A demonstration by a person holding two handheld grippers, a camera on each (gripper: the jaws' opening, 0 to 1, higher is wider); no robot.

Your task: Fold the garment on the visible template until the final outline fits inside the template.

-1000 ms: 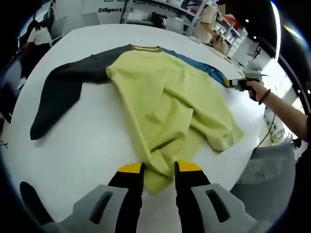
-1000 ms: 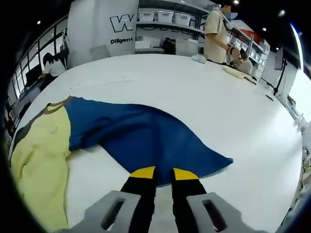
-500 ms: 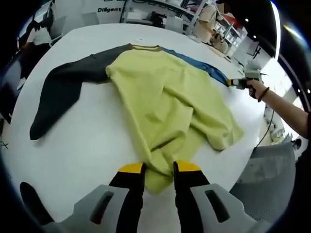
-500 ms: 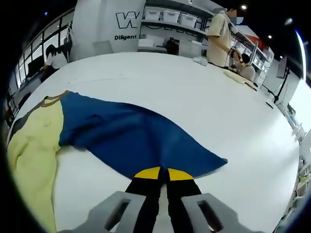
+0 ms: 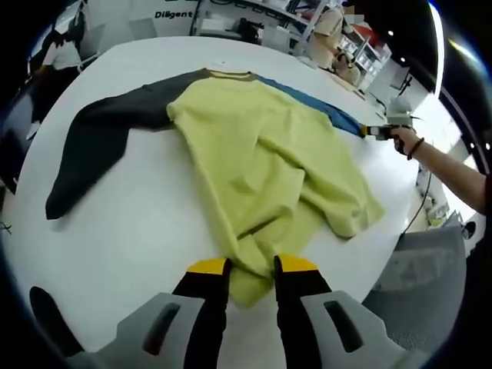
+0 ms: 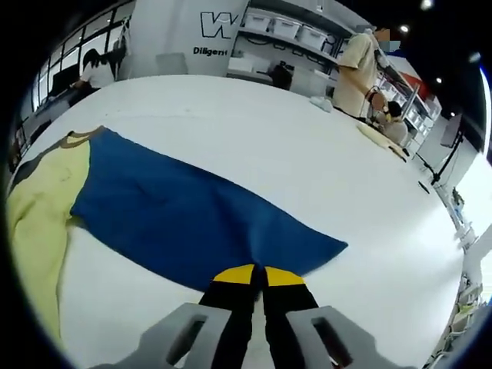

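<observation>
Yellow-green fabric: that's the body of the garment [image 5: 269, 173], spread rumpled across the white table [image 5: 138, 231], and everything below I'm placing relative to it.
Black sleeve [image 5: 100, 138]: runs off one shoulder of the garment, lying flat on the table, well away from my tongs.
Blue sleeve [image 6: 192, 219]: off the other shoulder, stretched out flat and wide in the right gripper view.
Collar [image 5: 231, 75]: brownish band at the garment's far end, between the two sleeves.
Left gripper [image 5: 252, 265]: yellow tips clamped on the garment's near hem, with a fold of cloth pinched between them.
Right gripper [image 6: 255, 274]: tips pressed together on the blue sleeve's cuff edge; from the left gripper view I can see it at the sleeve end, held by a hand [image 5: 403, 140].
Background: a person [image 6: 357, 65] stands past the table's far side, by shelves with bins.
</observation>
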